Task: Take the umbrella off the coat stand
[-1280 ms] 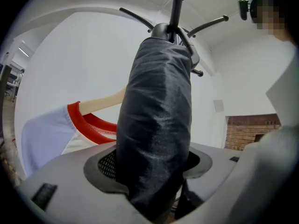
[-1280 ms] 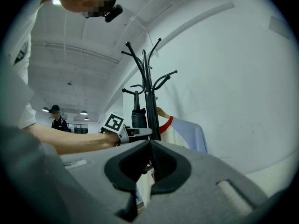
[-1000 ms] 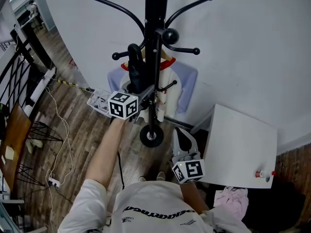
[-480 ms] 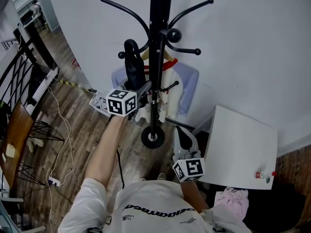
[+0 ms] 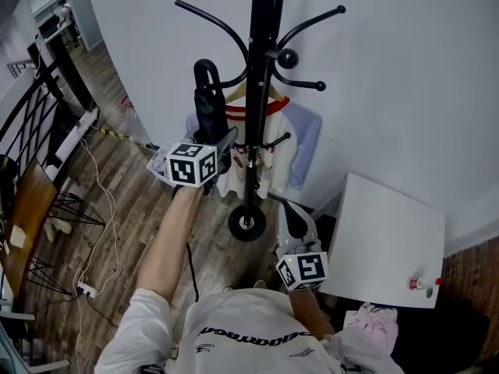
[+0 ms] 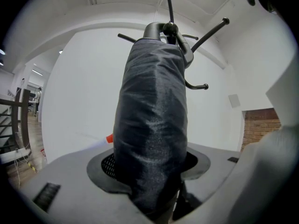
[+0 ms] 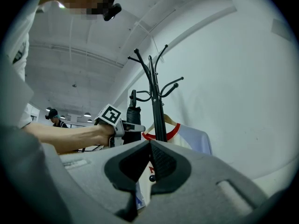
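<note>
A folded black umbrella [image 5: 209, 109] with a curved handle stands upright just left of the black coat stand [image 5: 262, 92]. My left gripper [image 5: 224, 145] is shut on its lower body; in the left gripper view the umbrella [image 6: 152, 125] fills the space between the jaws. Its handle is close to a hook ball [image 6: 169, 28], and I cannot tell whether they touch. My right gripper [image 5: 289, 211] hangs low by the stand's base [image 5: 247, 224], shut with its pads together and nothing in them [image 7: 149, 160]. From there I see the stand [image 7: 156, 106] and the umbrella [image 7: 134, 118].
A white shirt with a red collar [image 5: 269, 142] hangs on a hanger behind the pole. A white table [image 5: 386, 240] stands at the right against the wall. Cables [image 5: 93, 209] lie on the wooden floor at the left, beside a black railing [image 5: 31, 107].
My left gripper has lifted the umbrella and drawn it leftward, away from the pole. The right gripper has hardly moved.
</note>
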A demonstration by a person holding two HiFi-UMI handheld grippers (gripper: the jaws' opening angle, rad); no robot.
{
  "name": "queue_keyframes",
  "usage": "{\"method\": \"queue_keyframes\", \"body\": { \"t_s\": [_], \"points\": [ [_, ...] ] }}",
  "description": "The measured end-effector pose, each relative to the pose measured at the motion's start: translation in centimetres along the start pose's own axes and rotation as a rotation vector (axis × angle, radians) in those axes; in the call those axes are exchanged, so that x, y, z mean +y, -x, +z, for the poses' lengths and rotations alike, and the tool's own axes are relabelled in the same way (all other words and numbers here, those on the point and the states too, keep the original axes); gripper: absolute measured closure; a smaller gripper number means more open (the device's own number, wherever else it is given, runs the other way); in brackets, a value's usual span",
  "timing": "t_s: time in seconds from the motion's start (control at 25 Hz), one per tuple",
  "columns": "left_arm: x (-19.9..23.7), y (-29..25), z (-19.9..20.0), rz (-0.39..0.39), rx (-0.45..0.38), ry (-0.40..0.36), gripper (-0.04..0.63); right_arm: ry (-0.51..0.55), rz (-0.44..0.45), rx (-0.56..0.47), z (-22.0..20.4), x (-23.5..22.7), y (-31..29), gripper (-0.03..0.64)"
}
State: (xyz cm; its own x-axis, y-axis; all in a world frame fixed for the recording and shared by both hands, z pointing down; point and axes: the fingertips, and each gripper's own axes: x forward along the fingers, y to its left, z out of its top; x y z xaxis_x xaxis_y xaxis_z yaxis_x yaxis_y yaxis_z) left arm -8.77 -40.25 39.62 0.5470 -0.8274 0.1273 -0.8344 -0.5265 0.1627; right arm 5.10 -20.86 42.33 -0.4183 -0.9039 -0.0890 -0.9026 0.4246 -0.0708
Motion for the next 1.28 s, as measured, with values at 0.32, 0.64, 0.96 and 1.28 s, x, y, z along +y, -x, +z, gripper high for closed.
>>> {"method": "queue_keyframes", "body": {
  "t_s": [0.32, 0.64, 0.96, 1.28],
  "points": [
    [-0.2, 2.7, 0.5, 0.045, 0.004, 0.014, 0.331, 0.007, 0.02, -0.015, 0.5, 1.1, 0.4, 0.623],
    [-0.9, 5.7, 0.7, 0.097, -0.005, 0.024, 0.331, 0.027, 0.027, -0.012, 0.7, 1.9, 0.5, 0.623],
    [-2.6, 8.1, 0.5, 0.137, -0.042, 0.025, 0.331, 0.03, 0.027, -0.011, 0.9, 2.2, 0.8, 0.623],
    [-4.4, 9.9, -1.5, 0.164, -0.078, 0.005, 0.331, 0.039, 0.026, -0.012, 1.1, 2.7, 0.9, 0.624]
  ]
}}
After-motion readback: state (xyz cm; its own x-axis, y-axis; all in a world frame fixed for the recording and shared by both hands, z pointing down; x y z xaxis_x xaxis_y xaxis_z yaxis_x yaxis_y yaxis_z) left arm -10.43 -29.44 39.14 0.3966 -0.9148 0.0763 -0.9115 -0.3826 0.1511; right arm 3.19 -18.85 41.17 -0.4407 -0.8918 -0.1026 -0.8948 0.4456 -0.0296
